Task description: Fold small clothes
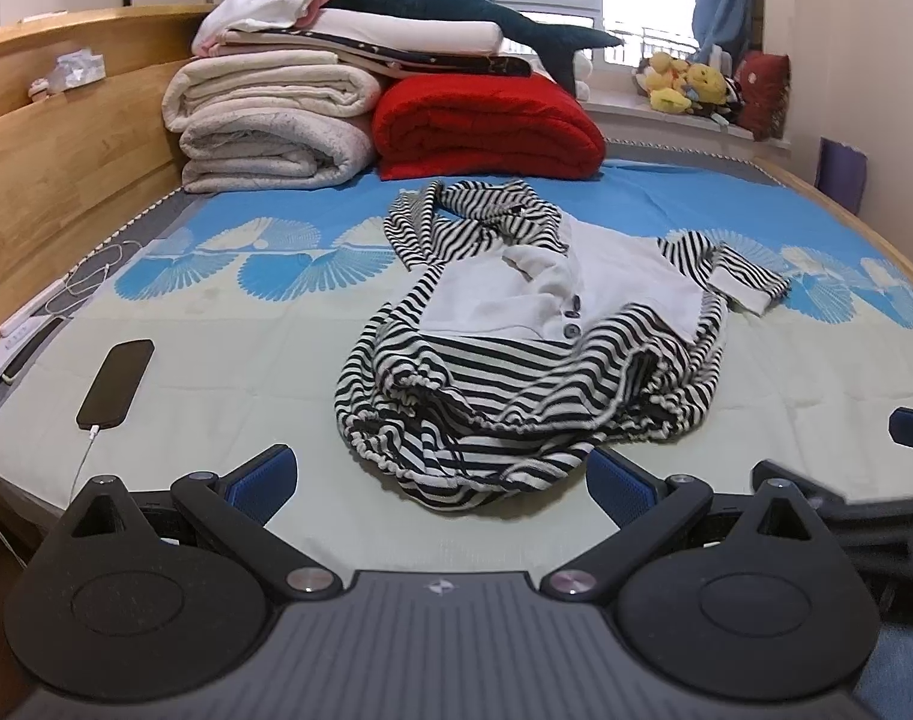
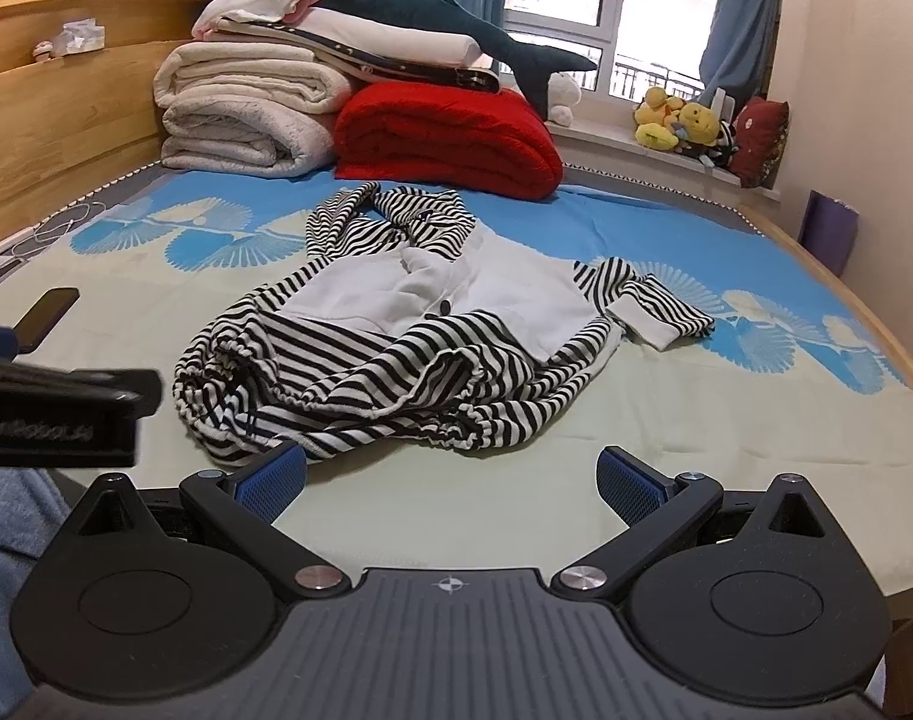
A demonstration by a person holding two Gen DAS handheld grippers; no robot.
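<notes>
bed (image 1: 228, 360) holds one striped garment (image 1: 516, 360); left gripper (image 1: 441, 483), right gripper (image 2: 450, 480) both spread, empty.

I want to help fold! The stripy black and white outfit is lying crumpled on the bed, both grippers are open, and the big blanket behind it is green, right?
Almost. The folded blanket behind the stripy outfit is red, not green; both wrist views show it. The rest holds: the outfit lies crumpled on the bed, and the left gripper and right gripper are both open.

Each black plastic two-finger gripper, left (image 1: 441, 480) and right (image 2: 453, 480), carries blue ribbed fingertip pads (image 1: 264, 477), silver pivot screws (image 2: 315, 577), and a grey ridged base.
</notes>
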